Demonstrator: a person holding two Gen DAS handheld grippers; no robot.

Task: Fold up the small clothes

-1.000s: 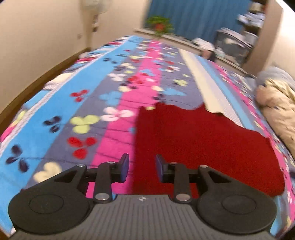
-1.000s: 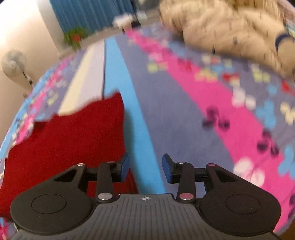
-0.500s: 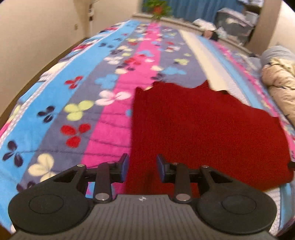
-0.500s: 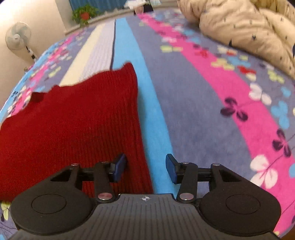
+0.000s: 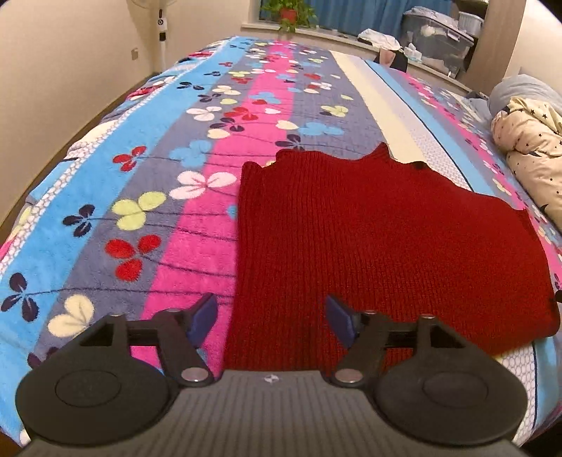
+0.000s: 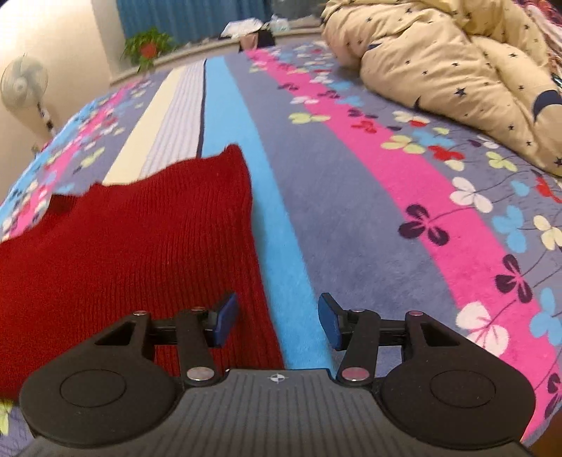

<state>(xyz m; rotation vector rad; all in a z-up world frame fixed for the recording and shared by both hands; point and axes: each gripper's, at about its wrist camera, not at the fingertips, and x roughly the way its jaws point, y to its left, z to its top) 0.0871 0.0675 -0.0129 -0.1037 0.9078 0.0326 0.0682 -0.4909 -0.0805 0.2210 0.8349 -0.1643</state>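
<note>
A dark red knitted garment (image 5: 379, 239) lies flat on the flowered bedspread (image 5: 147, 197), its neckline at the far edge. My left gripper (image 5: 272, 321) hovers over the garment's near left corner with its jaws opening wide; the cloth's left edge runs between the blue pads, which do not press it. In the right wrist view the same red garment (image 6: 133, 246) fills the left half. My right gripper (image 6: 277, 323) straddles the garment's near right edge, jaws opening, one pad over the knit, the other over the blue stripe. Neither gripper holds anything.
A cream star-printed duvet (image 6: 463, 66) is heaped on the right side of the bed. A standing fan (image 6: 24, 84) is by the wall at left, a potted plant (image 5: 288, 14) on the far sill, and storage boxes (image 5: 439, 31) beyond the bed.
Both grippers have dipped toward the garment's near edge and tilted down. The left jaws spread much wider; the right jaws widened a little.
</note>
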